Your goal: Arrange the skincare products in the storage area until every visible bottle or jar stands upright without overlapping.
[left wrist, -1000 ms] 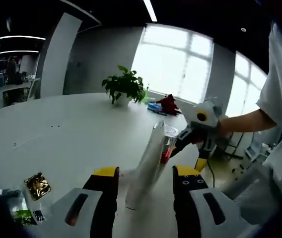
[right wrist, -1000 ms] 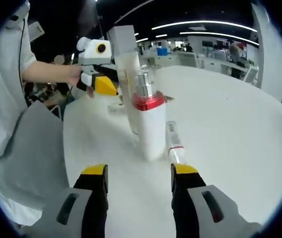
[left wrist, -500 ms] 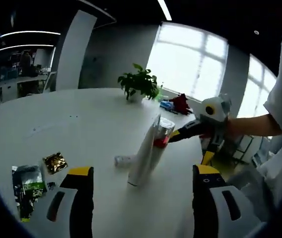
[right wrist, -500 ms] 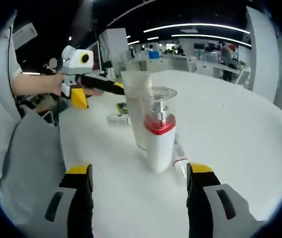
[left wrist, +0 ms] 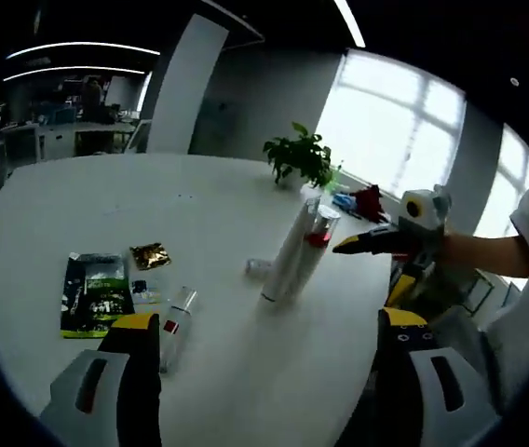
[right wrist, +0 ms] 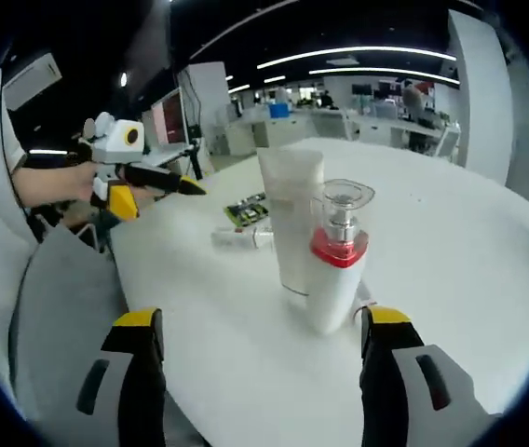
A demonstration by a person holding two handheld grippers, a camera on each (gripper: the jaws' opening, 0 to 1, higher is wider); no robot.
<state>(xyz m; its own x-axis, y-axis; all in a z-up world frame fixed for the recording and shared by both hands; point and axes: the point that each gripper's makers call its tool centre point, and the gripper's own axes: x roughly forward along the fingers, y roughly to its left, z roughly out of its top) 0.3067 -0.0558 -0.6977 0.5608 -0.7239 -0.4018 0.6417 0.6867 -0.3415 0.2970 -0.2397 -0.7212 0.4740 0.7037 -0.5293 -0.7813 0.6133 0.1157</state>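
Note:
A tall white tube (left wrist: 288, 253) stands upright mid-table, with a white pump bottle (left wrist: 319, 235) with a red collar close behind it. My left gripper (left wrist: 270, 319) is open and well back from both, nothing between its jaws. A small clear bottle (left wrist: 175, 323) with a red band lies flat near its left jaw. A small tube (left wrist: 258, 267) lies left of the tall tube. In the right gripper view the pump bottle (right wrist: 336, 265) and the tall tube (right wrist: 292, 222) stand side by side ahead of my open right gripper (right wrist: 264, 318). The small tube (right wrist: 242, 238) lies beyond them.
A green-black sachet (left wrist: 95, 291) and a gold sachet (left wrist: 149, 255) lie on the white table (left wrist: 106, 209). A potted plant (left wrist: 304, 158) and red and blue items (left wrist: 358, 200) stand at the far edge. A hand holds the right gripper (left wrist: 376, 244) near the bottles; the left gripper (right wrist: 157, 182) shows at the table's edge.
Both grippers have drawn back from the bottles and their jaws have spread wider. The left jaws no longer flank the tall tube, which stands free. More of the table shows.

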